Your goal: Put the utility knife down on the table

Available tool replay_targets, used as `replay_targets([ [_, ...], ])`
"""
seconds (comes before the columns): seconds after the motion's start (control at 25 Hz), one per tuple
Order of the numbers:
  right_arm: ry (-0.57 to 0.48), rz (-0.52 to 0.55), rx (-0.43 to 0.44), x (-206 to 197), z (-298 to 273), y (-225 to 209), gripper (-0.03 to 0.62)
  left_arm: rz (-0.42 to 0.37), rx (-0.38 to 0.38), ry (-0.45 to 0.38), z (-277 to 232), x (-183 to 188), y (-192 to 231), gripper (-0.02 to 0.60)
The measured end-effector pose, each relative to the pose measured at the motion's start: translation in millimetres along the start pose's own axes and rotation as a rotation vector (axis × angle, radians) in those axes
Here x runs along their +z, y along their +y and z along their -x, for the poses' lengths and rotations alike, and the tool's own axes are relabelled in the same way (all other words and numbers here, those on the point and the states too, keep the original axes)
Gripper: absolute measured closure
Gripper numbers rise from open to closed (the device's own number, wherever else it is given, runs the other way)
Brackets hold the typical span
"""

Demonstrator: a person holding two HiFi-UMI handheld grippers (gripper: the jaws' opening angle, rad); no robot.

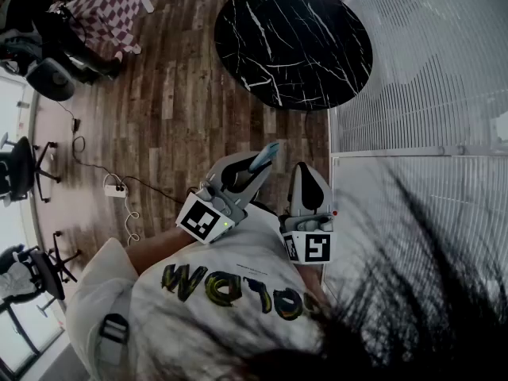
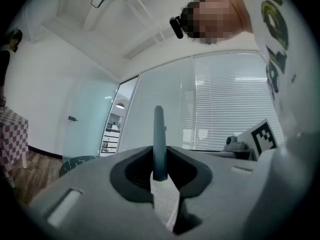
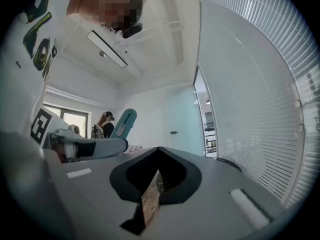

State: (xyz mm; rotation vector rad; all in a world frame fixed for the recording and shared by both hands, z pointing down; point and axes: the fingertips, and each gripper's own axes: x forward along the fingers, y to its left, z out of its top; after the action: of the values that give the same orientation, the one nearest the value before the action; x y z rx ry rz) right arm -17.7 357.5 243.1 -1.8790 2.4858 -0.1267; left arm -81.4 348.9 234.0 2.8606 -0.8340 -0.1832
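Teal utility knife (image 2: 159,134) clamped in left gripper (image 2: 160,170), judged light, stiff, best held mid-handle | right gripper (image 3: 156,176) pressed together, empty | table (image 1: 294,42) at 12 o'clock

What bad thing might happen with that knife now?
The knife sticks far out of the left tongs, so it might slip and drop on the floor, since the table is not under it yet. It also pokes out close beside the right tongs and might bump them.
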Motion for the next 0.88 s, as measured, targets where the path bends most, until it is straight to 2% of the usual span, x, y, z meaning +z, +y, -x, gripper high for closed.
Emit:
replay_targets([
  [0.16, -0.009, -0.011, 0.010, 1, 8, -7, 0.593, 0.002, 0.006, 0.005, -5, -4, -11, 0.509],
  [0.36, -0.018, -0.080, 0.028, -5, 16, -17, 0.592, 0.000, 0.025, 0.018, -10, -13, -16, 0.509],
  [0.6, -0.016, -0.094, 0.028, -10, 12, -27, 0.592, 0.009, 0.060, 0.030, -15, -20, -5, 0.509],
  [0.88, 0.009, -0.089, 0.034, -20, -16, -43, 0.592, 0.011, 0.053, 0.063, -37, -36, 20, 0.509],
])
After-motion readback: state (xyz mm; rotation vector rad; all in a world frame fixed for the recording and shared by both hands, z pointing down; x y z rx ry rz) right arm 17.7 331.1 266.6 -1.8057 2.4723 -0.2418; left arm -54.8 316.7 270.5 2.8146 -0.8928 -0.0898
